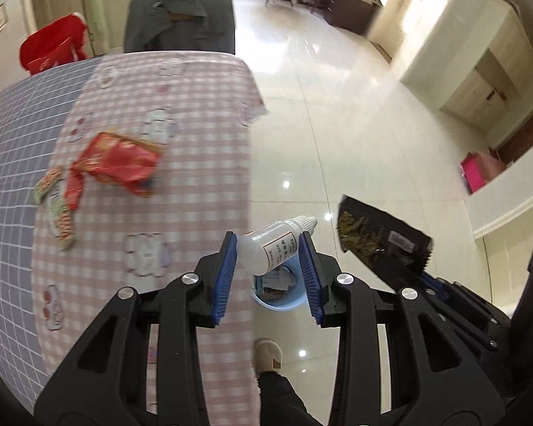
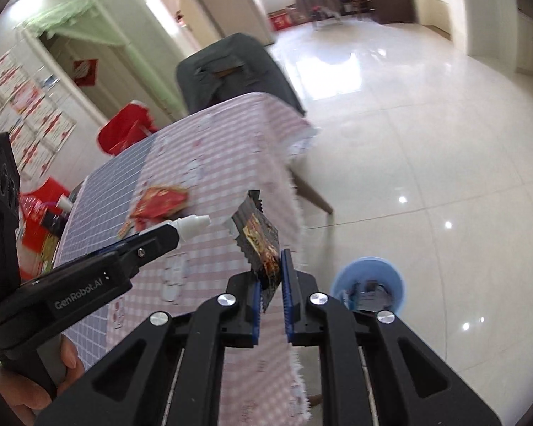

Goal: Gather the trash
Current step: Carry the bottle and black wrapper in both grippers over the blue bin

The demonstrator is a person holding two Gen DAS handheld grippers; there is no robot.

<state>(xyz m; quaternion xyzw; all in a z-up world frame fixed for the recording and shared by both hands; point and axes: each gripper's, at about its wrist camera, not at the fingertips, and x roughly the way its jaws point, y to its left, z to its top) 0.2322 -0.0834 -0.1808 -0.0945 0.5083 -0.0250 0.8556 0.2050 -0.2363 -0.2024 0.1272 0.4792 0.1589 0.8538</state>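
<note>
My left tongs grip a small white bottle; my right tongs pinch a dark snack wrapper. Both hang past the table's edge, above the floor. The blue bin sits below, so I want each squarely over its mouth before letting go. Red wrappers wait on the table.

Likely a home: clothed dining table, tiled floor.
</note>
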